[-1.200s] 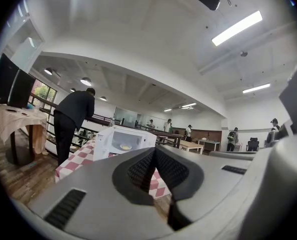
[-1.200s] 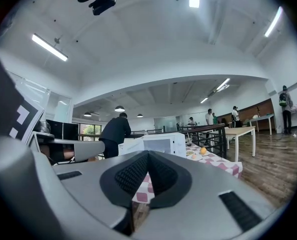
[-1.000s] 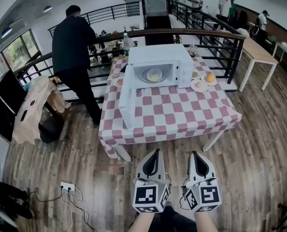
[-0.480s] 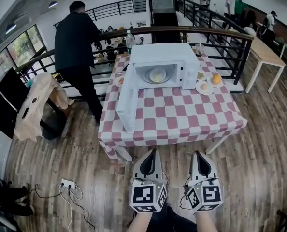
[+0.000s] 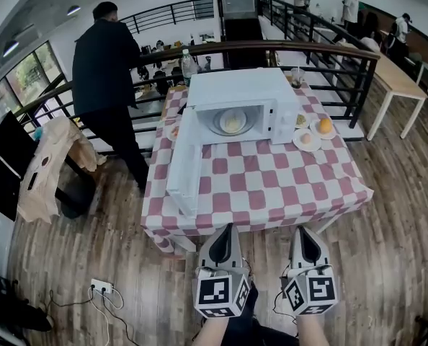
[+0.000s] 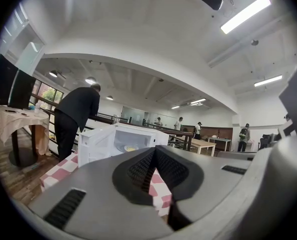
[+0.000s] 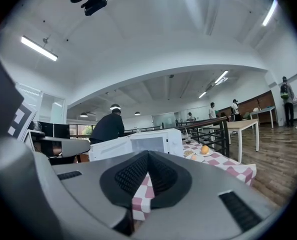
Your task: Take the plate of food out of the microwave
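Note:
A white microwave (image 5: 235, 92) stands at the far side of a table with a red-and-white checked cloth (image 5: 272, 186). Its door (image 5: 185, 166) hangs open to the left. Inside, a plate of pale food (image 5: 233, 122) rests on the turntable; it also shows in the left gripper view as the plate (image 6: 130, 148). My left gripper (image 5: 230, 227) and right gripper (image 5: 301, 229) are side by side just short of the table's near edge, pointing level at it. Both are shut and hold nothing. The microwave (image 7: 138, 144) stands well beyond both.
Two small plates, one with an orange (image 5: 324, 126) and one with a bun (image 5: 305, 140), lie right of the microwave. A person in black (image 5: 102, 71) stands at the railing (image 5: 300, 49) behind the table's left. A draped stand (image 5: 52, 161) is at left, a power strip (image 5: 101, 287) on the floor.
Both grippers have moved forward together toward the table. The table and microwave now sit nearer and lower in the head view. Jaws unchanged.

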Demonstrator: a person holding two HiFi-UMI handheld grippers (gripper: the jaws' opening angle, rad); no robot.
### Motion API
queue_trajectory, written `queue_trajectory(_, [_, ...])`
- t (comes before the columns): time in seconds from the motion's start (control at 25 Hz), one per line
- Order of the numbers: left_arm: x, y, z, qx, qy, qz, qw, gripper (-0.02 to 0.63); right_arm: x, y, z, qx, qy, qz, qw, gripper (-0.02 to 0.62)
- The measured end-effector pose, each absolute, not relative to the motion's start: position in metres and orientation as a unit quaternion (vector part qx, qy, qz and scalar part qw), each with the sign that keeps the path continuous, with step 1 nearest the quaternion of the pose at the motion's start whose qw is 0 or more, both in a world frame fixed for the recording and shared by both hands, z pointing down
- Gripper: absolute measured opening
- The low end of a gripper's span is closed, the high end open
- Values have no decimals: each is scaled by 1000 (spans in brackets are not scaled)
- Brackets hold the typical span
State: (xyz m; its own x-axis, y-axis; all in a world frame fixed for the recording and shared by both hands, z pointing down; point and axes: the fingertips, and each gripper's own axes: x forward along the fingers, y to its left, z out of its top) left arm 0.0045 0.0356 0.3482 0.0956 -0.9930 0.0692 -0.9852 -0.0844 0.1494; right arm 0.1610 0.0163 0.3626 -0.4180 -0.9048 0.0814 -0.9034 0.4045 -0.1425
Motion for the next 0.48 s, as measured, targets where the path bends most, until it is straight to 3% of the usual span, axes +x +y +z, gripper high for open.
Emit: queue_trajectory(0.48, [-19, -60, 343, 737, -669, -32, 87, 28, 139, -72, 361, -541, 837, -81, -1, -6])
